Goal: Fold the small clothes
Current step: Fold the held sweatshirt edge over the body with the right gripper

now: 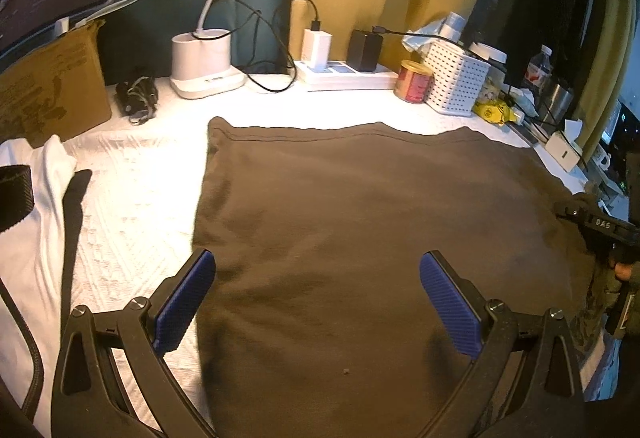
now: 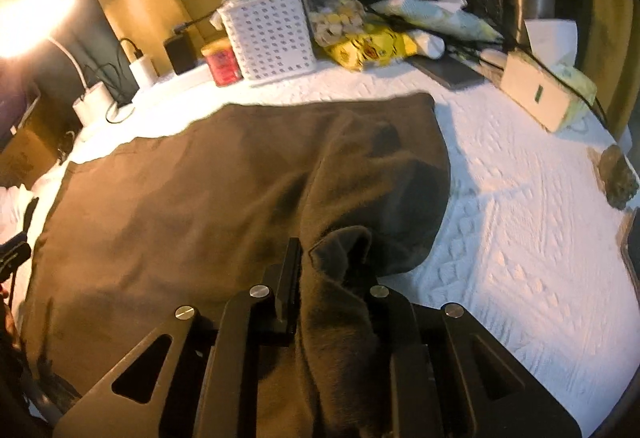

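Observation:
A brown garment (image 1: 360,222) lies spread flat on the white textured cover (image 1: 136,198). My left gripper (image 1: 316,298) hovers open over the garment's near part. Its blue pads (image 1: 184,302) stand wide apart with nothing between them, the left pad at the garment's left edge. At the far right of the left wrist view, my right gripper (image 1: 568,212) sits at the garment's right edge. In the right wrist view my right gripper (image 2: 332,278) is shut on a bunched fold of the brown garment (image 2: 200,206), lifted a little off the cover. The cloth hides its right finger.
A white garment (image 1: 40,230) lies at the left. Along the back stand a cardboard box (image 1: 52,90), a lamp base (image 1: 204,66), a power strip (image 1: 348,78) with cables, a red can (image 1: 414,81) and a white basket (image 1: 456,82). A tissue box (image 2: 544,98) sits at the right.

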`<state>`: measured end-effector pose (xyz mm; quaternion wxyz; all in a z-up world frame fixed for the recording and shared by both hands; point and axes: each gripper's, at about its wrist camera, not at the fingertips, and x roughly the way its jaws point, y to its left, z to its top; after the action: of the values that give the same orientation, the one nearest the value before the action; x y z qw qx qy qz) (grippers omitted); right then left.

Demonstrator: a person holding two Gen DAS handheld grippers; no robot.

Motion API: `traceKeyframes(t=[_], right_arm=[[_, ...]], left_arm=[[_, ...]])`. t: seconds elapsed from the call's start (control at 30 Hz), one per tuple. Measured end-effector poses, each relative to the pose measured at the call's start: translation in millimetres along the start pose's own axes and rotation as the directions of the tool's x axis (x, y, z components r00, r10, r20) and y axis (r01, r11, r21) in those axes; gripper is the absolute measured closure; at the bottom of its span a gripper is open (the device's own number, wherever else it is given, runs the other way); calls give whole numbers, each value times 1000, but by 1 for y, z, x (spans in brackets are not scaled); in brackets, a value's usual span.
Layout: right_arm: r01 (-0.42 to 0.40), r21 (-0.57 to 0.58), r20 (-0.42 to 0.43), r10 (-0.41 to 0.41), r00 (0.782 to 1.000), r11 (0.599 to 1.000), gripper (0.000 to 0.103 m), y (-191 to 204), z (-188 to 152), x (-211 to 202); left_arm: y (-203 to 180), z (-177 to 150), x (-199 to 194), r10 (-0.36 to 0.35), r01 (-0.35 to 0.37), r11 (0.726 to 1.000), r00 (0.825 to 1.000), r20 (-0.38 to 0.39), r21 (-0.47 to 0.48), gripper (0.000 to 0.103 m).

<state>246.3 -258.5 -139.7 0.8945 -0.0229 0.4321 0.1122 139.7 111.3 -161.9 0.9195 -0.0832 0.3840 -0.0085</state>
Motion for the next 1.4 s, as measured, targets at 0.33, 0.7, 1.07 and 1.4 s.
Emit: traceKeyframes(t=[0.33, 0.7, 1.07, 1.4], right_arm=[[-72, -106, 25, 75, 997, 992, 85, 62, 18, -9], [-186, -218, -11, 188, 982, 958, 86, 143, 17, -1], [-280, -306, -65, 274, 960, 910, 86, 209, 11, 8], [-349, -348, -172, 306, 936, 870, 85, 257, -9, 26]], left_arm=[[24, -3, -9, 13, -12, 999, 1000, 24, -36, 2], [52, -9, -25, 24, -21, 998, 998, 52, -59, 2], [77, -21, -41, 42, -35, 995, 997, 70, -95, 2], [89, -29, -53, 60, -50, 992, 995, 79, -118, 2]])
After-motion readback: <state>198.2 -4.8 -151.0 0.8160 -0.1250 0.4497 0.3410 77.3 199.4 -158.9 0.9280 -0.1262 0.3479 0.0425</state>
